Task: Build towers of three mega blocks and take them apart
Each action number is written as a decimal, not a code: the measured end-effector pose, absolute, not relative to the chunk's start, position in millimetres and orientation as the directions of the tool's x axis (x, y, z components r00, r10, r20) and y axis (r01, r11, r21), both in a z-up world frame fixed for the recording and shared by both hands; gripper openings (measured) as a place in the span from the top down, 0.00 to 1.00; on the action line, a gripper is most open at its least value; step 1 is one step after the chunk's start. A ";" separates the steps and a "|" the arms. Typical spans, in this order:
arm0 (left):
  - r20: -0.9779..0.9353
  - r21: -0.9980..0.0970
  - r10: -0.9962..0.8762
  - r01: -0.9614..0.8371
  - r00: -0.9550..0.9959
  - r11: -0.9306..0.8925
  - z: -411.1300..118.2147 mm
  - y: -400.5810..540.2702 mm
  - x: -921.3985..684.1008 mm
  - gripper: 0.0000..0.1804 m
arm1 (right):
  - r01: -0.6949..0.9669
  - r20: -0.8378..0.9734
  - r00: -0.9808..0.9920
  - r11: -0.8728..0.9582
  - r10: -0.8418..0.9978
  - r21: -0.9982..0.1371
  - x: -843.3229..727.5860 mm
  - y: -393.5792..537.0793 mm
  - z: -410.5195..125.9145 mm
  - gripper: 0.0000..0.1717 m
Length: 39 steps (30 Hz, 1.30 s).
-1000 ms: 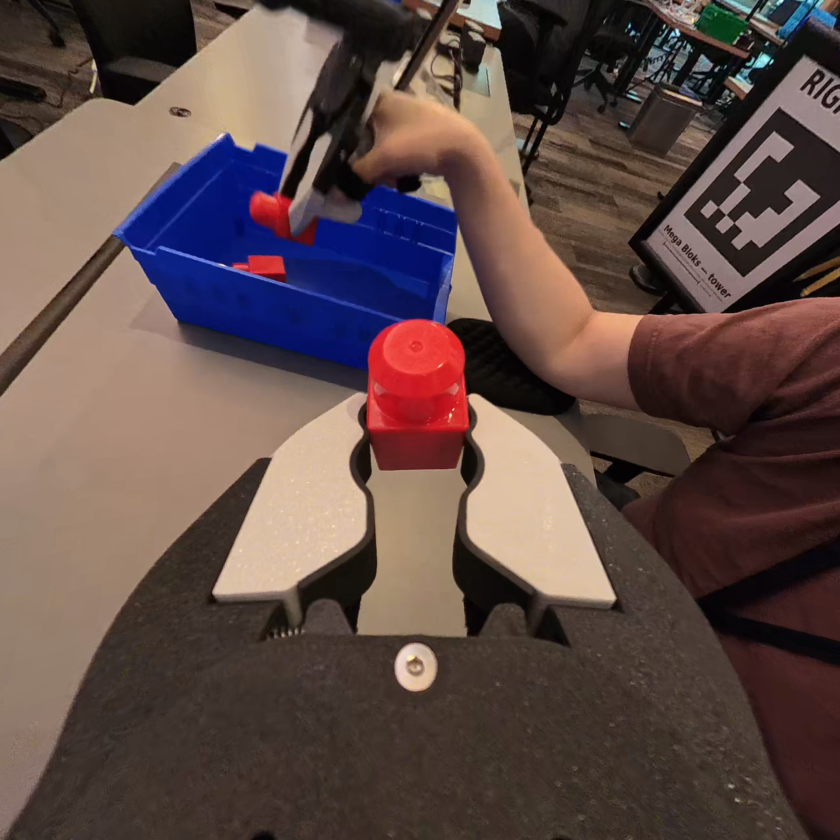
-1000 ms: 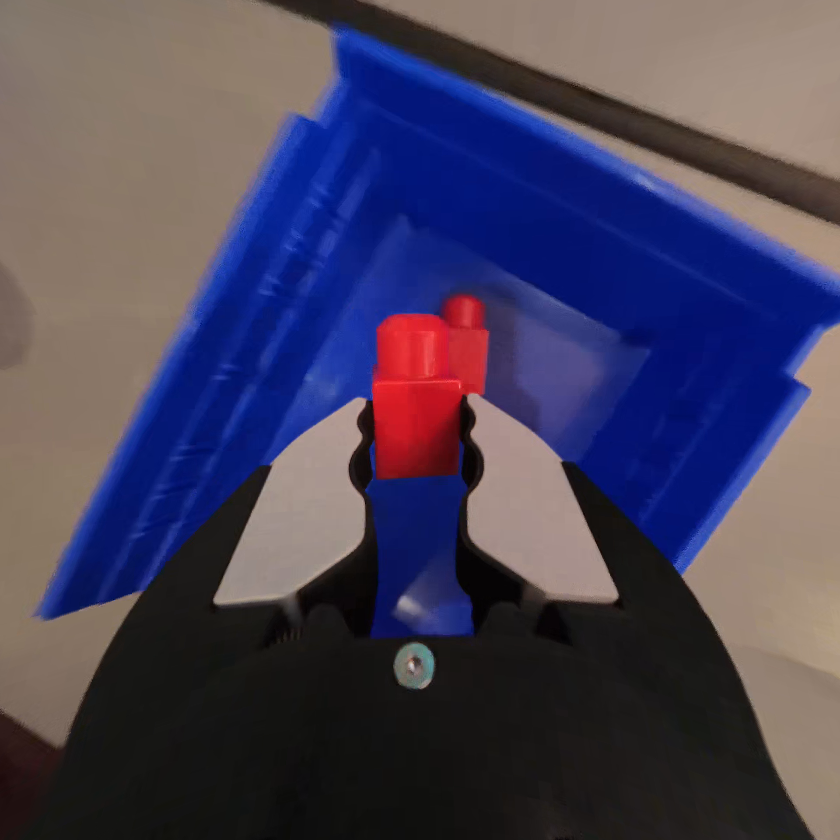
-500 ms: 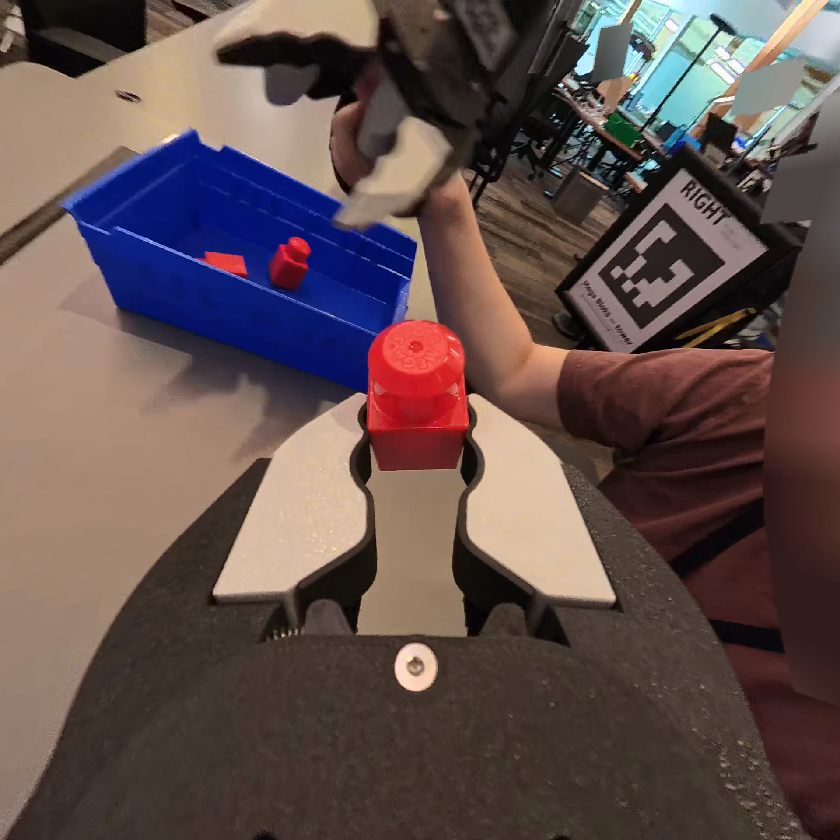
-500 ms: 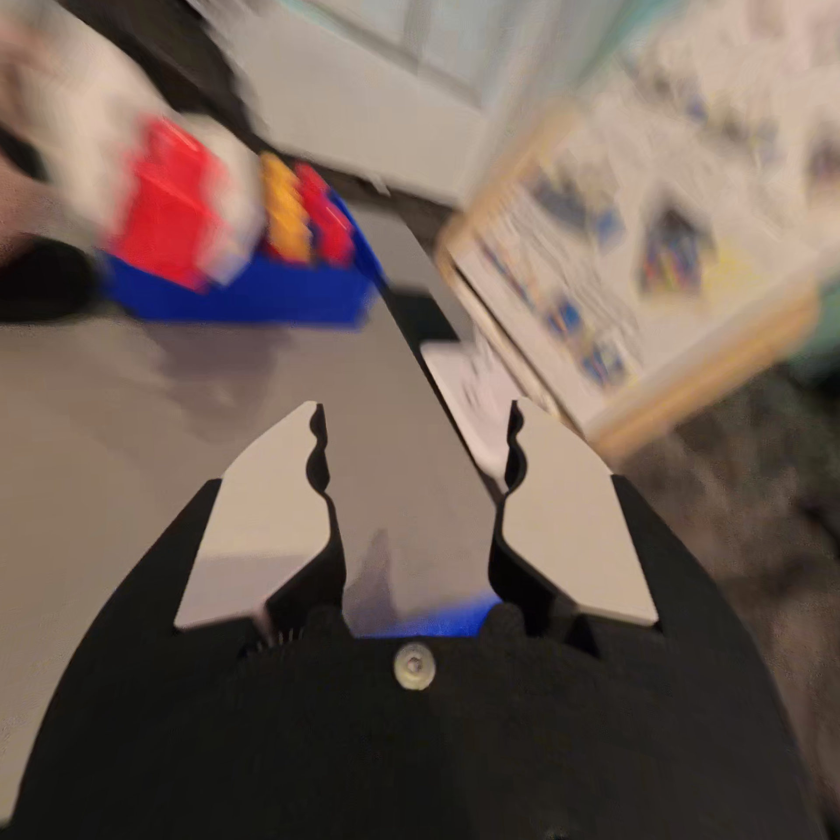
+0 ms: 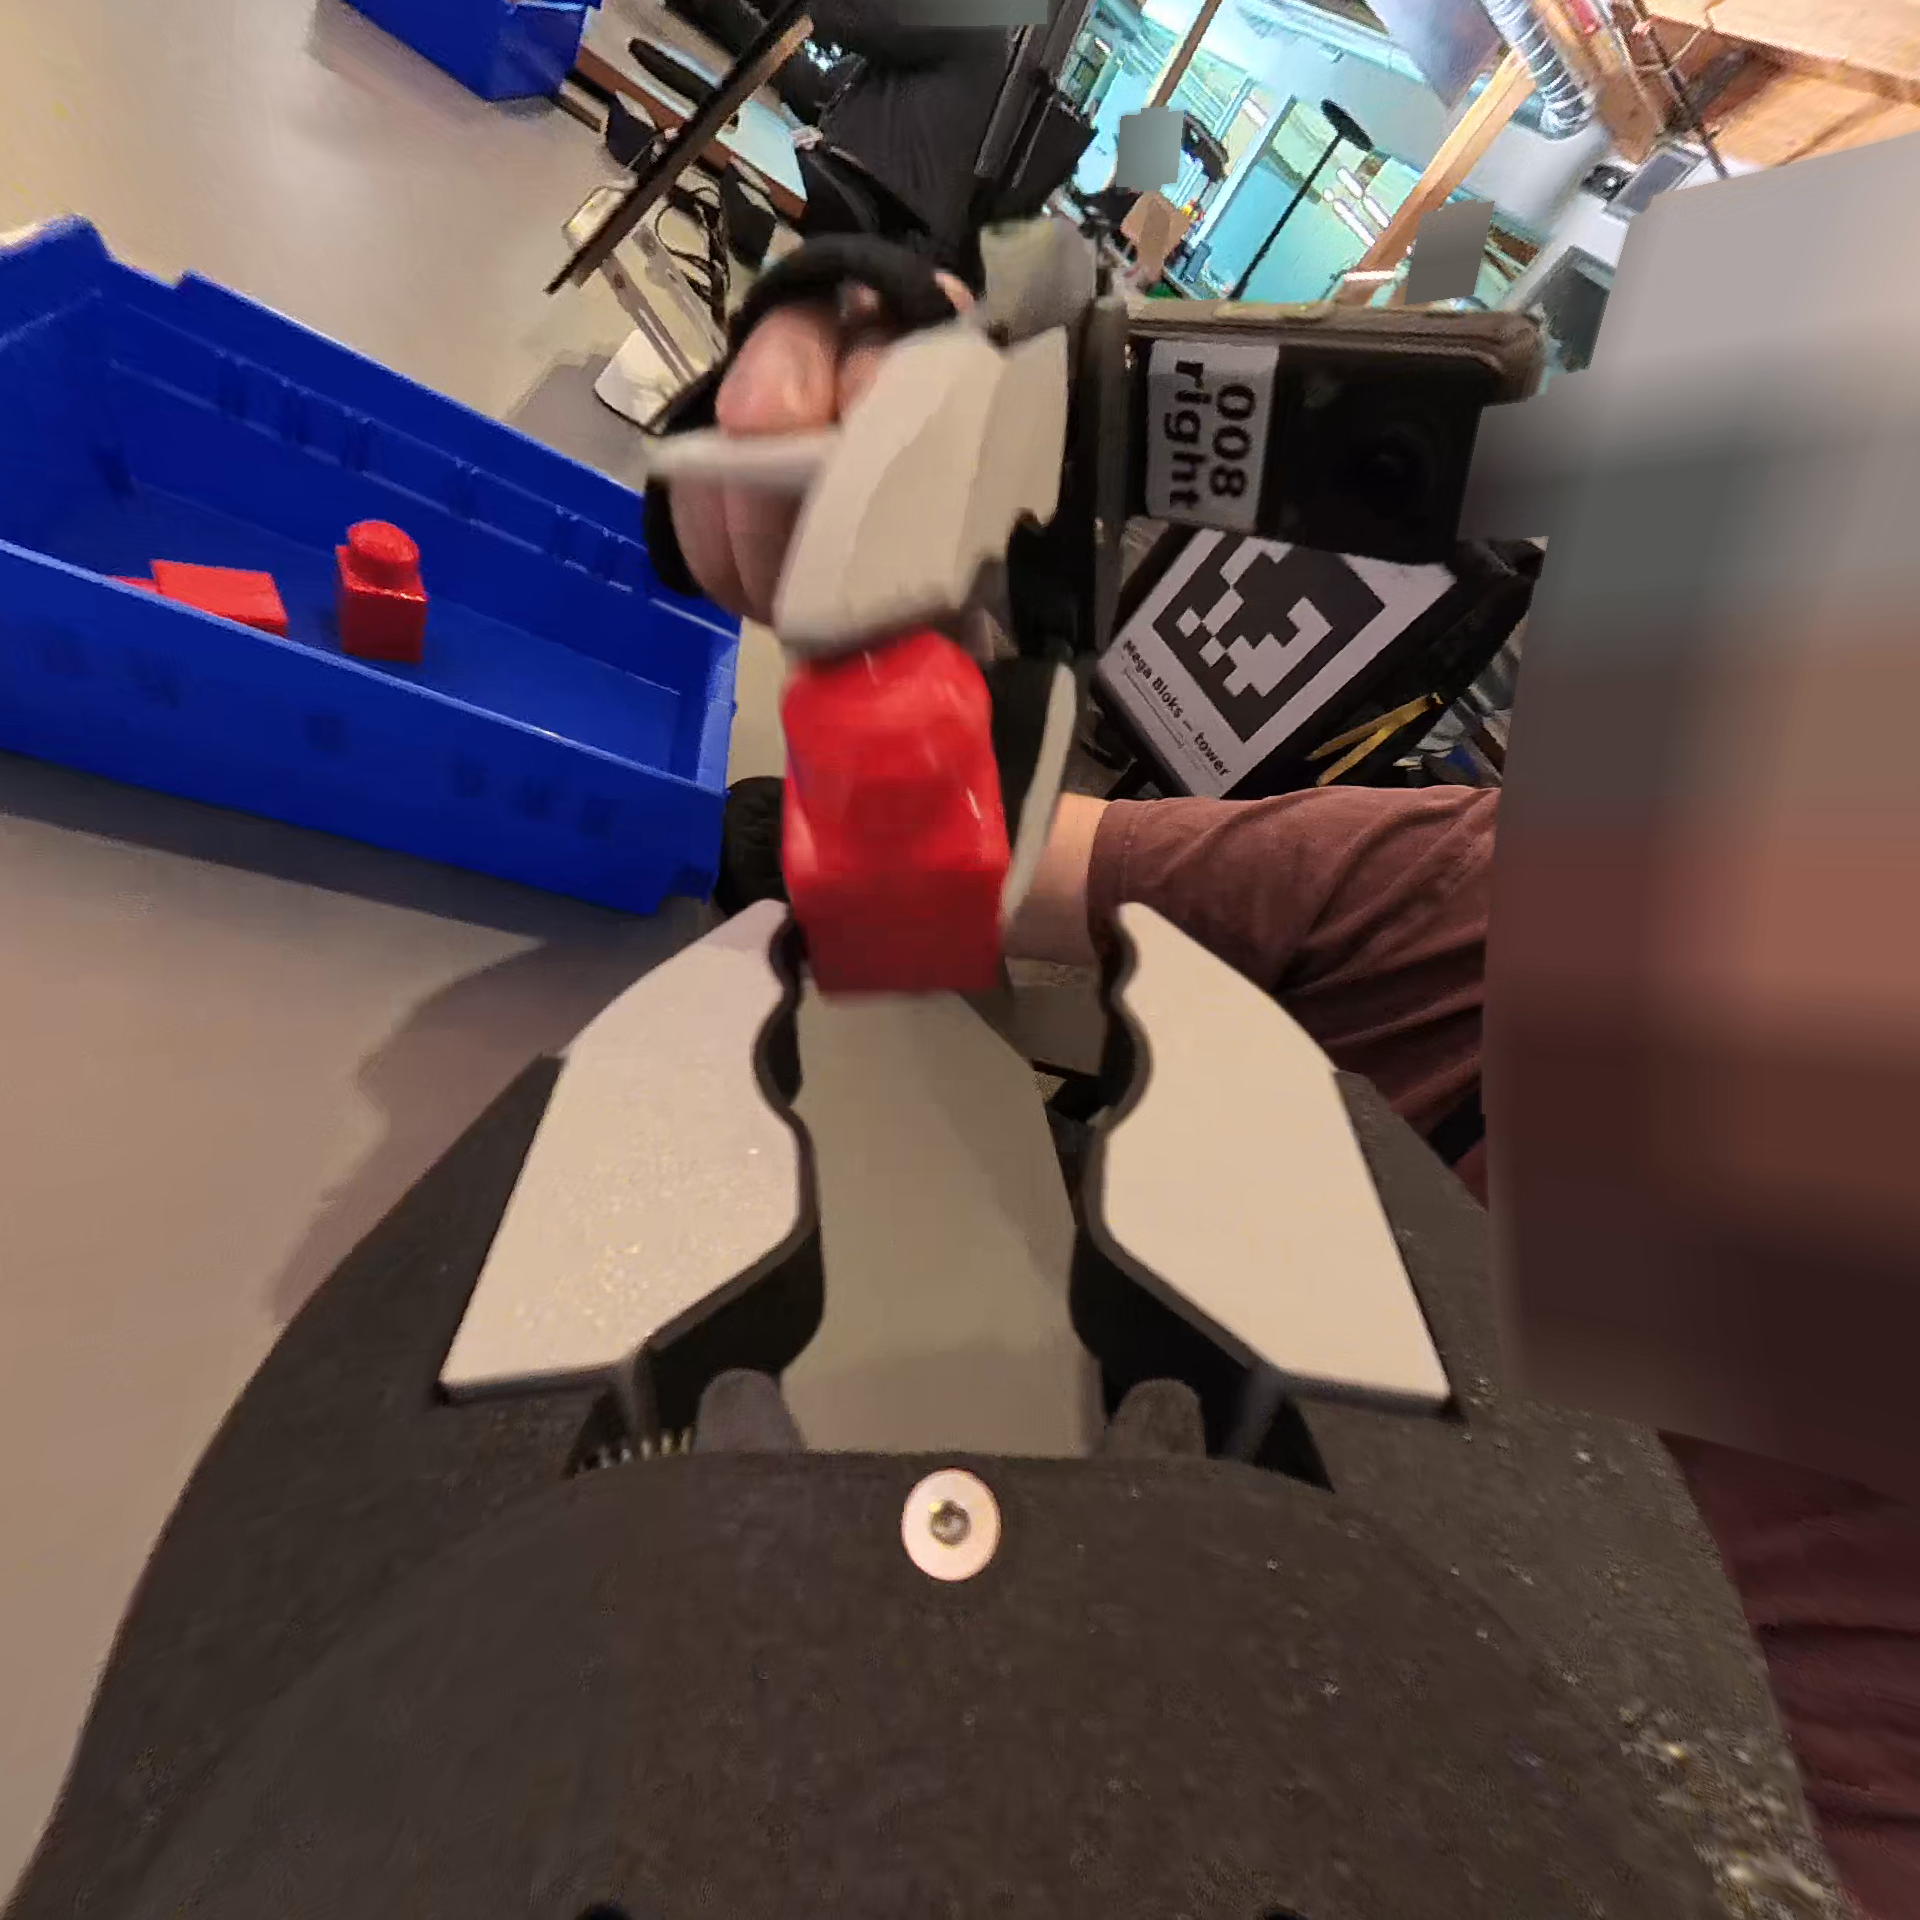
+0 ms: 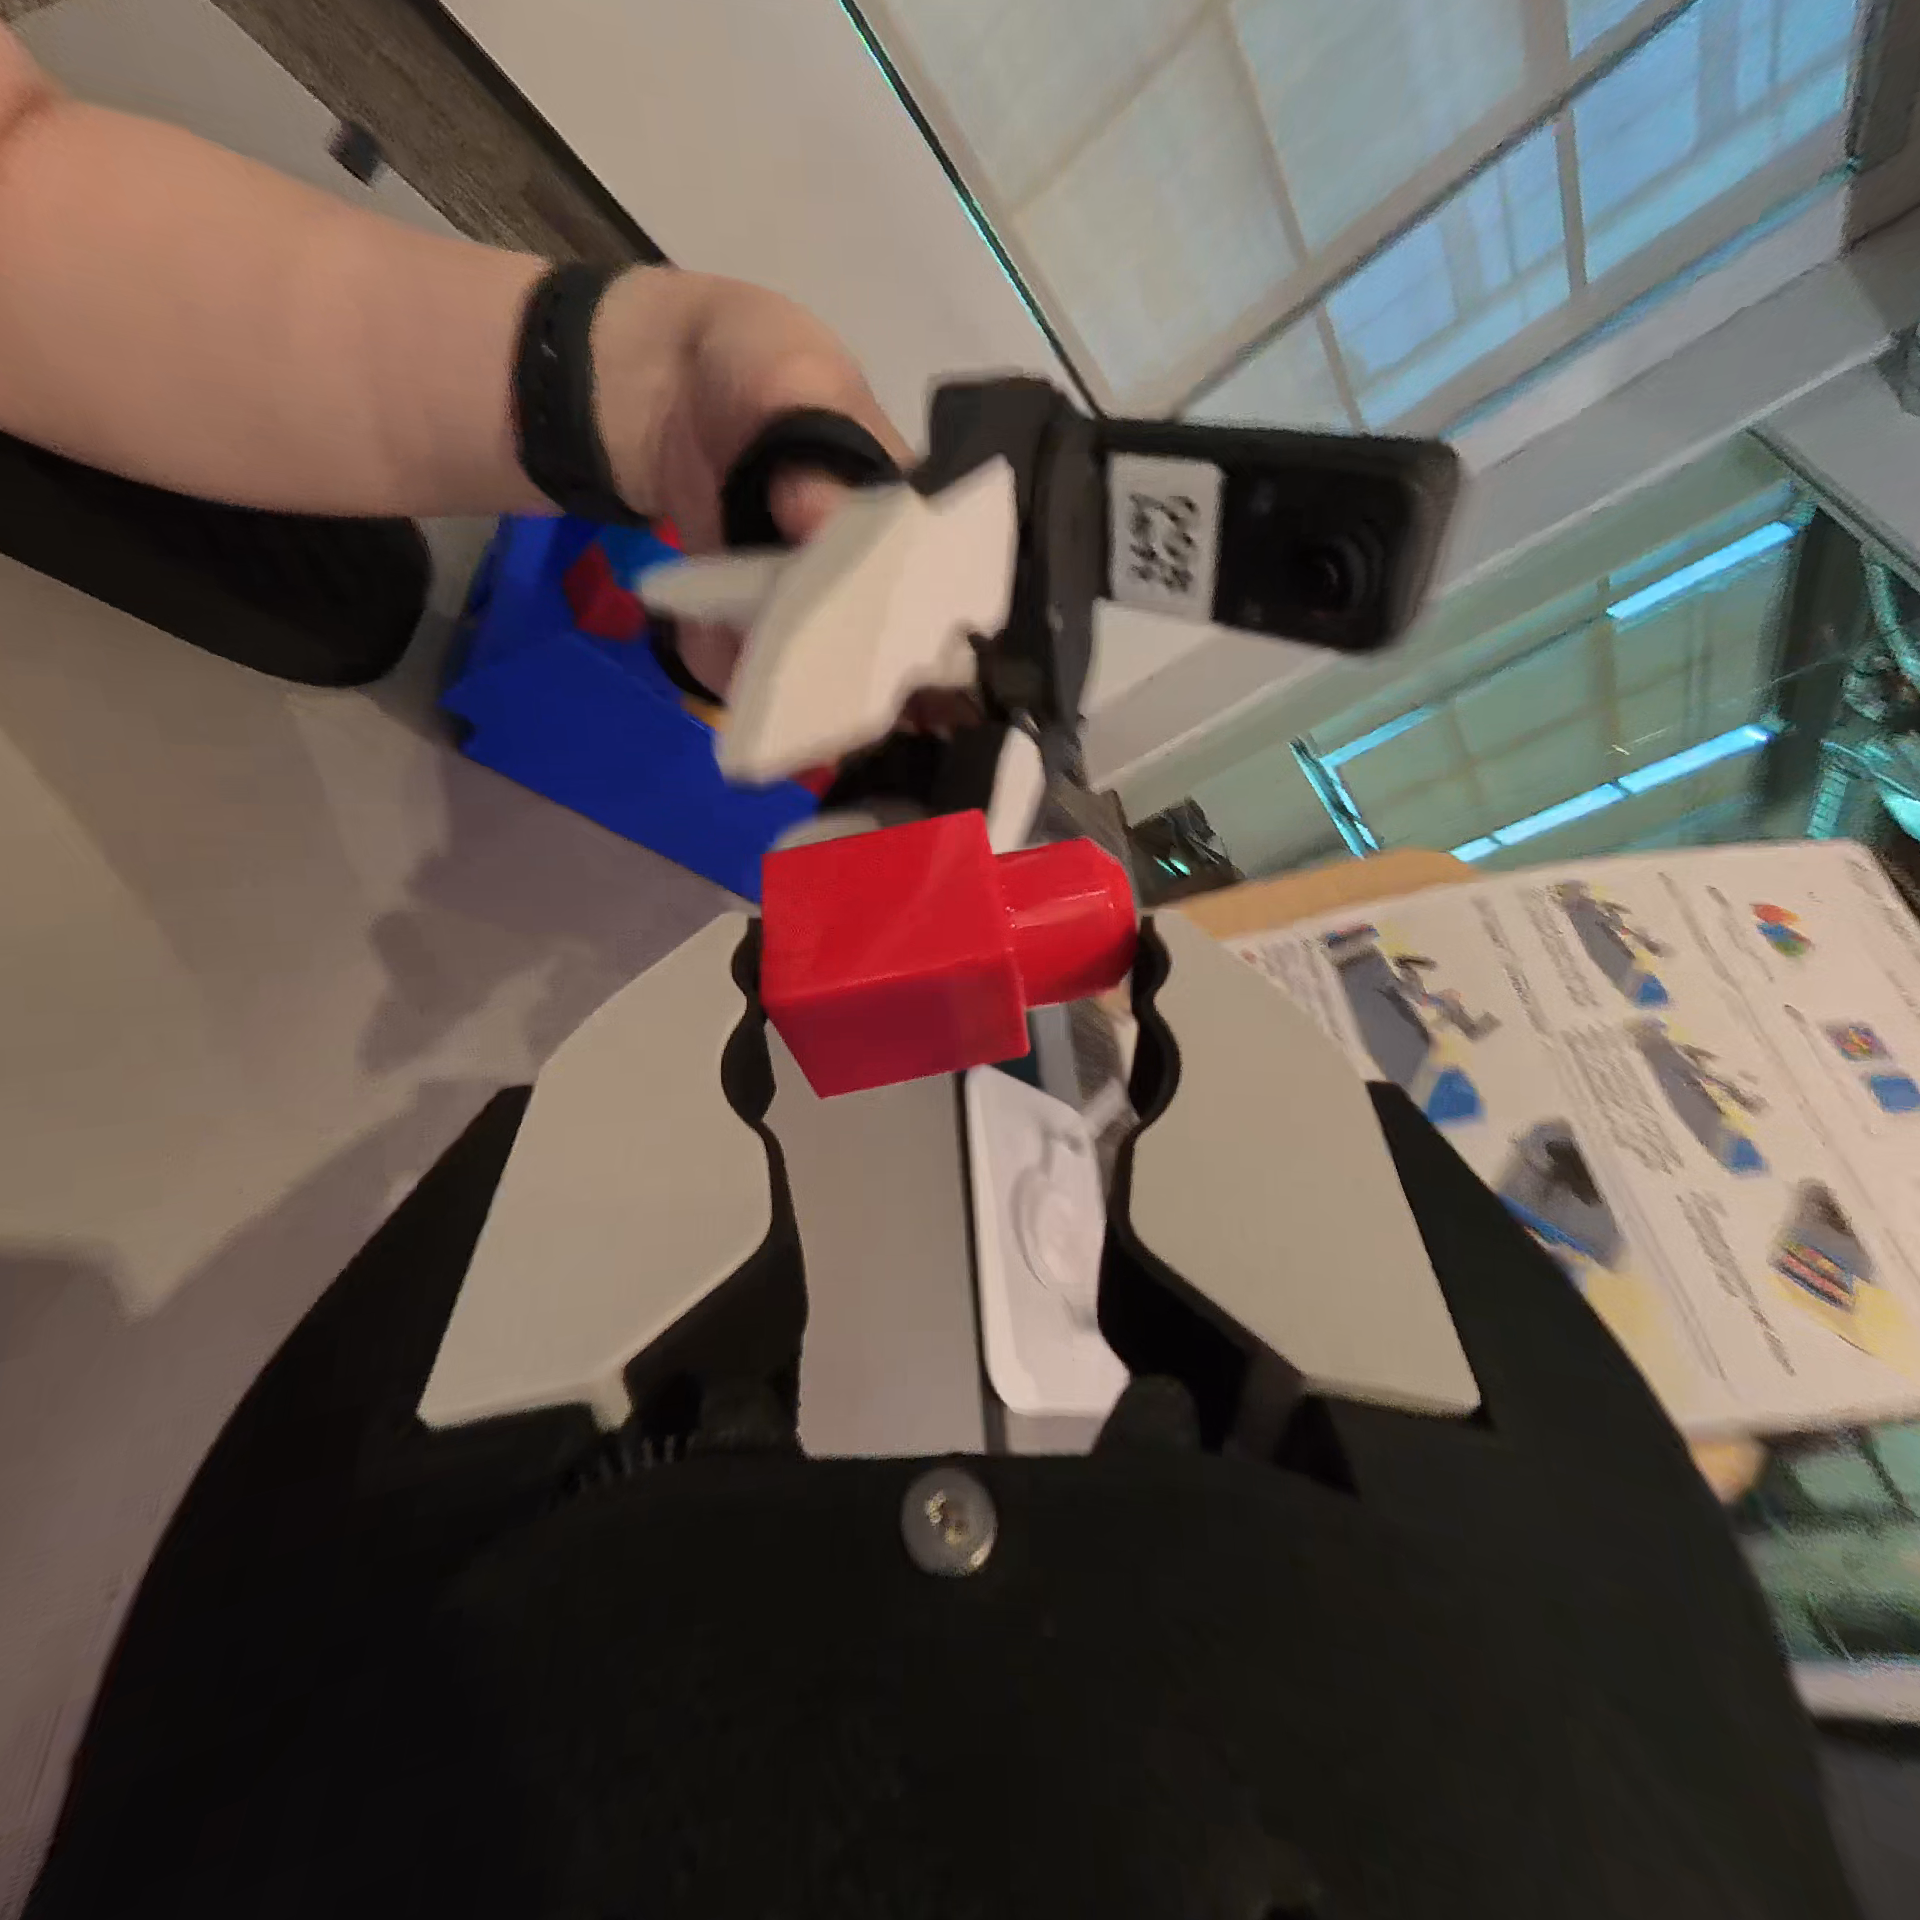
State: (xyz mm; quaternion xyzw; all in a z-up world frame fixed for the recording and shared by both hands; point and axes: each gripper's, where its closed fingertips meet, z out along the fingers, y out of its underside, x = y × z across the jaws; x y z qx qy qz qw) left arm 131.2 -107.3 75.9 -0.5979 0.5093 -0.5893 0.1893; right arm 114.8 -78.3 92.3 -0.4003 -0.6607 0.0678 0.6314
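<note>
The grey table (image 5: 208, 1039) carries a blue bin (image 5: 416, 769) at its far side. A printed sheet (image 6: 1610, 1091) lies at the table's edge, and a black-and-white marker board (image 5: 1278, 644) stands beyond it. The two tongs meet above the table, near the bin. The left gripper (image 5: 951, 920) stands fairly wide: the red block (image 6: 894, 956) touches one of its fingers, with clear space before the other. The right gripper (image 6: 945, 935) has the block lengthwise between its tips, base pressed on one pad, stud at the other. In the bin, one small red block (image 5: 379, 603) stands upright, and another (image 5: 223, 592) lies just beside it.
</note>
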 end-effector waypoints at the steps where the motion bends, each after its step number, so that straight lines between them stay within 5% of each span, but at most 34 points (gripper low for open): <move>1: 0.502 -0.832 -0.843 -0.376 -0.195 -0.409 78.7 -103.7 127.8 0.64 | 0.475 0.789 0.155 0.655 0.595 -0.587 129.8 -70.1 98.8 0.60; 5: 0.387 -0.880 -0.920 -0.324 -0.066 -0.347 90.7 -83.8 102.2 0.61 | 0.607 0.658 0.475 0.324 0.584 -0.726 246.2 0.4 105.4 0.60; 8: 0.307 -0.894 -0.950 -0.325 0.054 -0.307 95.3 -72.0 81.7 0.62 | 0.625 0.434 0.639 -0.100 0.635 -0.774 332.0 44.7 36.8 0.60; 14: 0.037 -0.869 -0.926 -0.445 0.376 -0.215 90.9 -45.9 16.6 0.60 | 0.732 0.197 0.625 -0.479 0.756 -0.485 364.1 58.0 -103.7 0.59; 18: -0.071 -0.832 -0.780 -0.468 0.622 -0.297 87.8 -28.8 -48.1 0.61 | 0.779 0.244 0.612 -0.519 0.752 -0.352 372.4 62.5 -129.4 0.56; 26: -0.096 -0.721 -0.606 -0.475 0.790 -0.505 58.4 -42.3 -105.1 0.62 | 0.677 0.261 0.688 -0.472 0.677 -0.564 380.2 66.5 -79.1 0.55; 34: -0.039 -0.800 -0.123 -0.104 0.992 -0.591 1.2 -53.6 -178.5 0.61 | 0.659 0.276 0.688 -0.419 0.671 -0.625 379.6 65.4 -58.2 0.55; 39: -0.098 -0.733 0.040 -0.045 0.994 -0.679 -53.2 -61.1 -201.5 0.58 | 0.665 0.276 0.670 -0.392 0.689 -0.635 370.9 64.3 -56.0 0.55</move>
